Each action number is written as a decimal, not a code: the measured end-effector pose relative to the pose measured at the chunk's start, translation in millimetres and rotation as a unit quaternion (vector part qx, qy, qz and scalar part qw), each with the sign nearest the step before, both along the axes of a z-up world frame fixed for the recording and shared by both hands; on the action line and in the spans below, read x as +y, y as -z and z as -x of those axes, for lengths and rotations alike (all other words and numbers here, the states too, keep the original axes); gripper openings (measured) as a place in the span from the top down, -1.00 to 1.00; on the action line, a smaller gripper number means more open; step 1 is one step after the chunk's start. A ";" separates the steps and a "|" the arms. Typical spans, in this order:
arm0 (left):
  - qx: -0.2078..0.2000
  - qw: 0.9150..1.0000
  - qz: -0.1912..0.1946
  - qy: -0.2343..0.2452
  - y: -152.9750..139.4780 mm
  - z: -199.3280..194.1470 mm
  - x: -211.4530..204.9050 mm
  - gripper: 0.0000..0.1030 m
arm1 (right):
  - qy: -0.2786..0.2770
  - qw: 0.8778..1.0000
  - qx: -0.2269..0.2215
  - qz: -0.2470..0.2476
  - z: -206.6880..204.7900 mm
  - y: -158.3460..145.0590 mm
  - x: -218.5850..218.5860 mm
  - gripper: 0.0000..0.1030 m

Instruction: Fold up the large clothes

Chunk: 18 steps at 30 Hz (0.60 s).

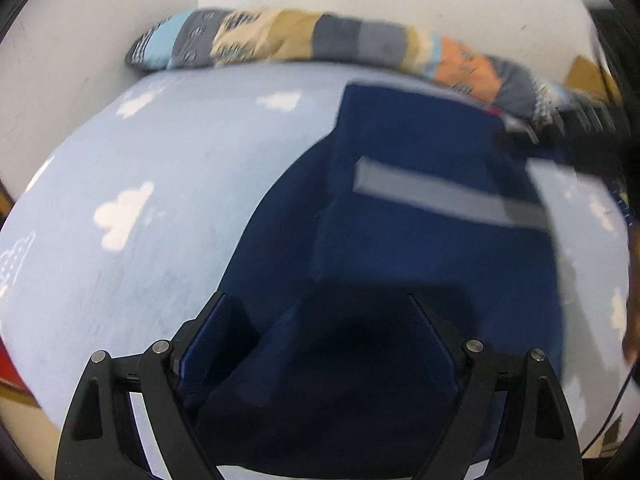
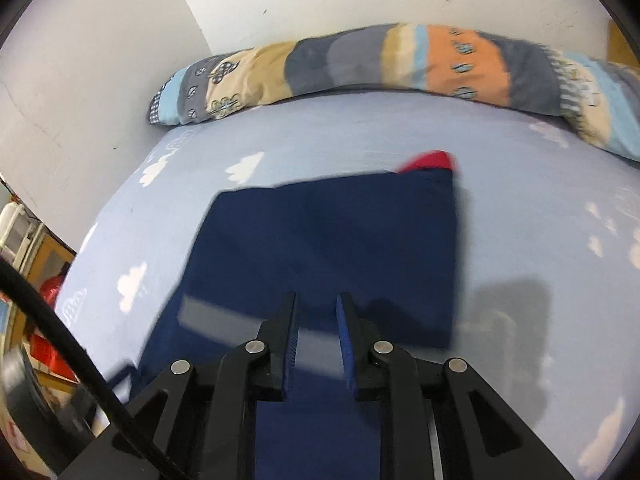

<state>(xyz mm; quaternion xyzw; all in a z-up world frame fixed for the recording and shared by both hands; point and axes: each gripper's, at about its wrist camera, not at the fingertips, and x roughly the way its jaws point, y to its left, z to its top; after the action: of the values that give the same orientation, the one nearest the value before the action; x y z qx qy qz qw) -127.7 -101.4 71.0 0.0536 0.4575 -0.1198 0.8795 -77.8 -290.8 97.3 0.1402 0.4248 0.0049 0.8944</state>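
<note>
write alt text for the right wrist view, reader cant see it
A navy garment with a grey stripe and a bit of red at its far corner lies on a pale blue cloud-print bedsheet. The right gripper hangs above it, jaws narrowly apart, nothing between them. A patchwork bolster pillow lies along the white wall behind.

One navy garment (image 2: 320,240) is lying at 6 o'clock, one patchwork bolster pillow (image 2: 380,64) at 12, on one cloud-print bedsheet (image 2: 520,220).
</note>
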 end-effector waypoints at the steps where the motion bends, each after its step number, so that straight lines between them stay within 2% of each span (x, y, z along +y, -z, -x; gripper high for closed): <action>1: 0.004 1.000 -0.007 -0.004 1.9 1.1 2.9 -0.69 | -0.009 1.000 0.005 0.006 -15.3 3.2 10.6 0.57; 4: 0.019 1.000 -0.008 -0.008 7.1 -0.4 11.3 -0.69 | -0.044 0.999 0.011 0.013 -55.9 16.3 40.8 0.56; 6: 0.026 1.000 -0.010 -0.011 9.2 -0.1 14.4 -0.69 | -0.050 0.998 0.019 0.027 -77.9 26.0 53.5 0.47; 9: 0.028 0.999 -0.015 -0.012 10.9 0.8 15.5 -0.69 | -0.051 0.995 0.080 0.033 -102.6 63.3 61.3 0.43; 10: 0.023 1.000 -0.013 -0.009 8.5 2.0 14.6 -0.69 | -0.049 0.995 0.088 0.023 -104.6 71.4 57.2 0.43; 13: 0.005 1.000 0.014 0.003 -3.8 8.6 13.6 -0.69 | -0.049 0.996 0.065 -0.033 -97.0 60.1 38.9 0.43; 15: -0.011 1.000 0.022 0.010 -11.8 11.6 9.8 -0.69 | -0.038 0.998 0.020 -0.046 -81.5 38.0 18.5 0.40; 17: -0.019 0.999 0.021 0.022 -14.8 15.2 3.1 -0.69 | -0.016 1.000 -0.005 -0.021 -67.3 24.1 -3.4 0.33; 18: -0.018 0.999 0.018 0.029 -13.8 15.9 -1.0 -0.69 | 0.003 1.000 -0.007 0.013 -58.5 20.6 -13.7 0.33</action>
<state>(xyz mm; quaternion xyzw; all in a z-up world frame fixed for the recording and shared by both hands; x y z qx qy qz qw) -143.7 -102.4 84.8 0.0531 0.4379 -0.1522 0.8844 -19.3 -304.5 76.7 0.1297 0.4181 -0.0028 0.8991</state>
